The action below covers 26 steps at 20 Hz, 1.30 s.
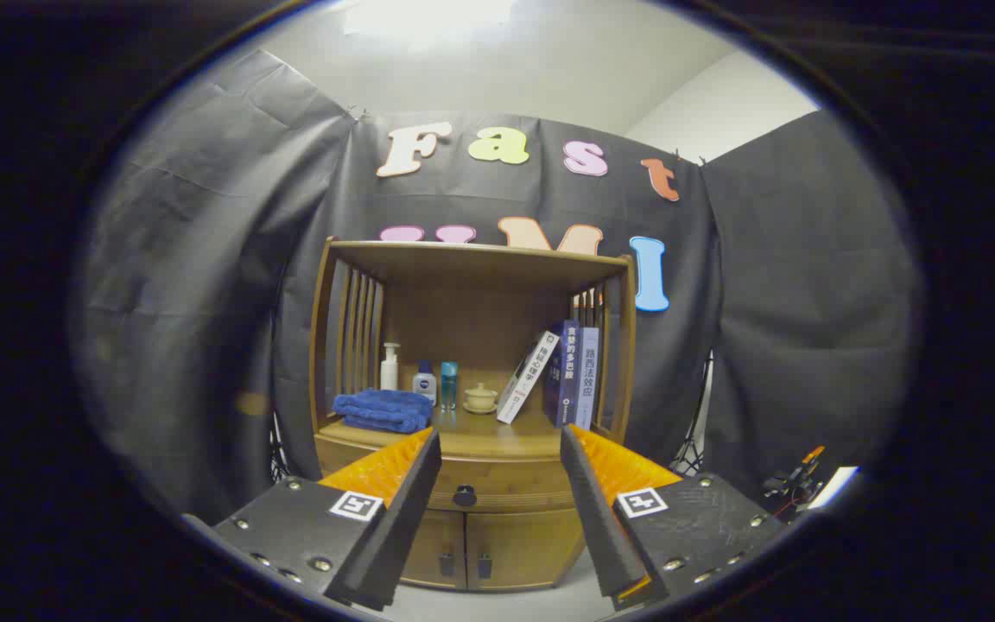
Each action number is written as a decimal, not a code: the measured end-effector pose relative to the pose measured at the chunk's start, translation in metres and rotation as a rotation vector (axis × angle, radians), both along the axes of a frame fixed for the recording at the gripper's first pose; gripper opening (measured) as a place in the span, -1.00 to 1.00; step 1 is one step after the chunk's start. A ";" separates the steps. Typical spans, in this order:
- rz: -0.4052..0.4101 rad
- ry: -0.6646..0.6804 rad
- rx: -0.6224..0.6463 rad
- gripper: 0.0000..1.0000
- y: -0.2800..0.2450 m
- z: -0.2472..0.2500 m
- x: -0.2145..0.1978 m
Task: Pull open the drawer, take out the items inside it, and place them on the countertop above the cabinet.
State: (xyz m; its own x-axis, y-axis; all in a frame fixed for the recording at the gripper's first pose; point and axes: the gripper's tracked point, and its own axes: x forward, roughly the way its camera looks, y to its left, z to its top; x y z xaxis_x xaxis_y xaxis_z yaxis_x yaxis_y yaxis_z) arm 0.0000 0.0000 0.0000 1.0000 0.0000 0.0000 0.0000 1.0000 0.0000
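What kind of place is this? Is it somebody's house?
Probably a recording booth, not a house: black cloth hangs behind a wooden cabinet with books and a blue towel. The open gripper faces its closed drawer.

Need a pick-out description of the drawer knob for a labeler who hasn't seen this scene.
Find the wooden cabinet against the black cloth wall, with its countertop holding a blue towel, bottles and books. Just under that countertop runs the closed drawer, framed between the open tool's two fingers. The knob is the single round dark button on the drawer front, unlike the two small slim door pulls below it.
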 end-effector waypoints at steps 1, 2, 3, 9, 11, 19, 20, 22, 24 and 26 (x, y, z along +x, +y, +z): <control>-0.002 0.001 0.001 0.67 -0.001 -0.001 0.001; -0.005 0.003 0.004 0.67 -0.002 -0.001 0.001; -0.012 0.002 0.008 0.67 -0.003 -0.002 0.001; -0.036 -0.001 0.023 0.67 -0.010 -0.003 0.000; -0.037 -0.005 0.021 0.67 -0.010 -0.002 0.000; -0.014 0.001 0.001 0.67 -0.003 -0.014 0.015; -0.007 0.007 -0.003 0.67 0.001 -0.019 0.022; 0.008 0.024 -0.011 0.67 0.009 -0.033 0.039; 0.029 0.067 -0.024 0.67 0.021 -0.058 0.059; 0.075 0.139 -0.002 0.68 0.038 -0.090 0.079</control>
State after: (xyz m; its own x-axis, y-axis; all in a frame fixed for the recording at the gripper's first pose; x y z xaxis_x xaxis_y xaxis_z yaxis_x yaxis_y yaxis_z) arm 0.0791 0.0379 -0.0898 0.9875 0.0744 -0.1387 -0.0746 0.9972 0.0035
